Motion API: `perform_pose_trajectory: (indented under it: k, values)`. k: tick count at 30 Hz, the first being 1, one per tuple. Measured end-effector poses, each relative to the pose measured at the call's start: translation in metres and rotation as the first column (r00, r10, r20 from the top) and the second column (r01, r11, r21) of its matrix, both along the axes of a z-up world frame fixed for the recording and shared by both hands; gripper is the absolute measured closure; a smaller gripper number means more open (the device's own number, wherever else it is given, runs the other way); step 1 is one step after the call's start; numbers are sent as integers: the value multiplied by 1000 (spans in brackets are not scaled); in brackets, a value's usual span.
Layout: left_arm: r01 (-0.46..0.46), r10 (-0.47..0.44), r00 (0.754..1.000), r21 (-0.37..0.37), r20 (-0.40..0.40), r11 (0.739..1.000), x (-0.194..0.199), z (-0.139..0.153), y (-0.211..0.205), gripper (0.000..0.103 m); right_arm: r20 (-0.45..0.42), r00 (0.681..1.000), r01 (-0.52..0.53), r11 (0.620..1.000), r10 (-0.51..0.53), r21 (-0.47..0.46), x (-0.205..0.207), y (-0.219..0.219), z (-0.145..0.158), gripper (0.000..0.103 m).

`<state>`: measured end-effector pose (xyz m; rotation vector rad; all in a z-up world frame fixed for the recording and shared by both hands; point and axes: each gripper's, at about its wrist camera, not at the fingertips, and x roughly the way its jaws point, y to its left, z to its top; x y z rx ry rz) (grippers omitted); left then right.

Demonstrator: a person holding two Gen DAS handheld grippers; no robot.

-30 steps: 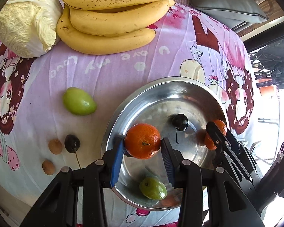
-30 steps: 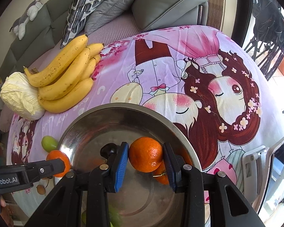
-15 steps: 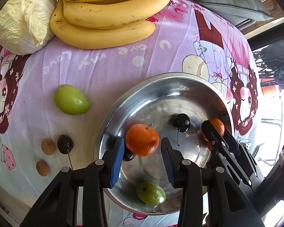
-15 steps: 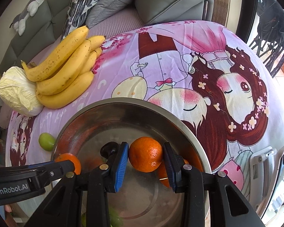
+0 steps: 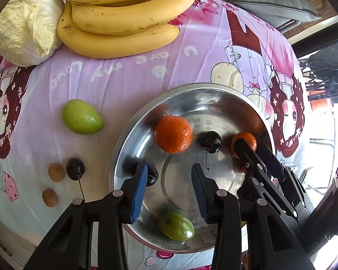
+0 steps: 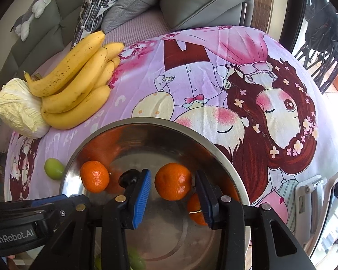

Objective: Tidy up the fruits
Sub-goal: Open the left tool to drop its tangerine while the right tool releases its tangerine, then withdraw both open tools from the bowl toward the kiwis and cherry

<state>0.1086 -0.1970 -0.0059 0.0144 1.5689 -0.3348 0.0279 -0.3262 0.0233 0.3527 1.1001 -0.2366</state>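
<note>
Both grippers are hovering over the steel bowl [image 5: 124, 150] at lower centre, left gripper [image 5: 169, 186] spread and empty, right gripper [image 6: 172, 193] gaping around an orange [image 6: 173, 181], seemingly dropping fruit inside

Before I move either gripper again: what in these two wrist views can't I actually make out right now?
- Dark cherry, left wrist view: the left gripper's blue pad covers half.
- Right gripper, right wrist view: whether its pads touch the orange is unclear.
- Second orange behind it: mostly hidden by the right pad.
- Green fruit in the bowl, right wrist view: blurred, blocked by the gripper body.
- Bananas, left wrist view: cut off by the top edge.
</note>
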Motion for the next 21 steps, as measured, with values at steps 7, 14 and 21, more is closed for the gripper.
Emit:
perform_pose_trajectory:
  k: [7, 14, 21]
  values:
    - [-3, 3, 1000, -6, 11, 1000, -4, 8, 4, 61, 15, 1000, -7, 1000, 7, -13, 0, 4, 7, 46]
    - [-43, 43, 998, -8, 50, 999, 0, 26, 27, 52, 4, 999, -32, 999, 32, -23, -2, 11, 6, 45]
    - [-105, 102, 991, 32, 85, 994, 9, 33, 62, 41, -21, 997, -73, 996, 72, -43, -1, 25, 5, 39]
